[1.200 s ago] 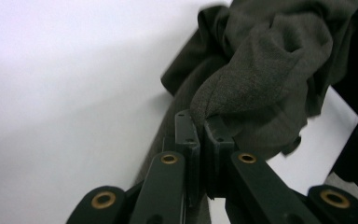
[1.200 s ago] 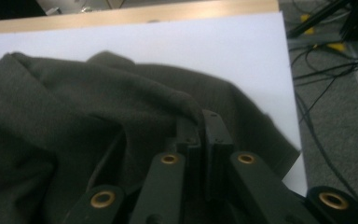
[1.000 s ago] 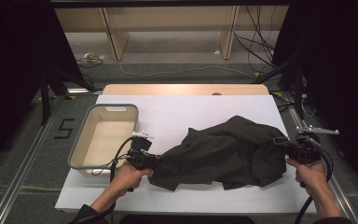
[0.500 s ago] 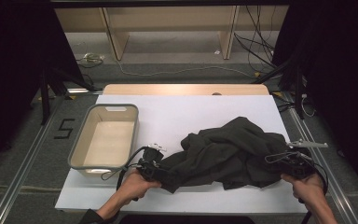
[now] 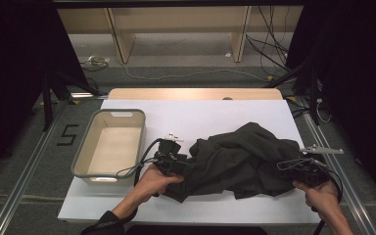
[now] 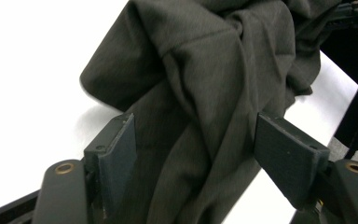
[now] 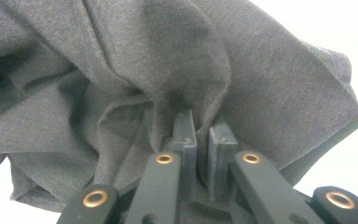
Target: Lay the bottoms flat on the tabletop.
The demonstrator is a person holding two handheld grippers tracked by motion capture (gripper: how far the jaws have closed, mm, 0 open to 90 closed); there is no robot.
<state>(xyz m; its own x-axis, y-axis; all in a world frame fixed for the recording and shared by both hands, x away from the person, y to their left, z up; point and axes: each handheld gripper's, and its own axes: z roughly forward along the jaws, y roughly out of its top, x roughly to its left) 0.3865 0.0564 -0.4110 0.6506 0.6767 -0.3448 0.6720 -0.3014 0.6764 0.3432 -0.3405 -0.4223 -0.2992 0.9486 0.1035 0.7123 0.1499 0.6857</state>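
Left claw (image 6: pixel 193 158) of mine stands spread wide, a thick fold of the dark garment (image 5: pixel 245 159) running up between its jaws but not yet pinched. My right claw (image 7: pixel 200 140) is nearly pressed together on the cloth's far edge. The garment lies crumpled along the table's (image 5: pixel 200 115) near right side, long axis stretching between my hands, so my left must clamp next.

Grey floor (image 5: pixel 186 68), cables (image 5: pixel 274 44), wooden shelving (image 5: pixel 176 22), dark curtains (image 5: pixel 10 73).
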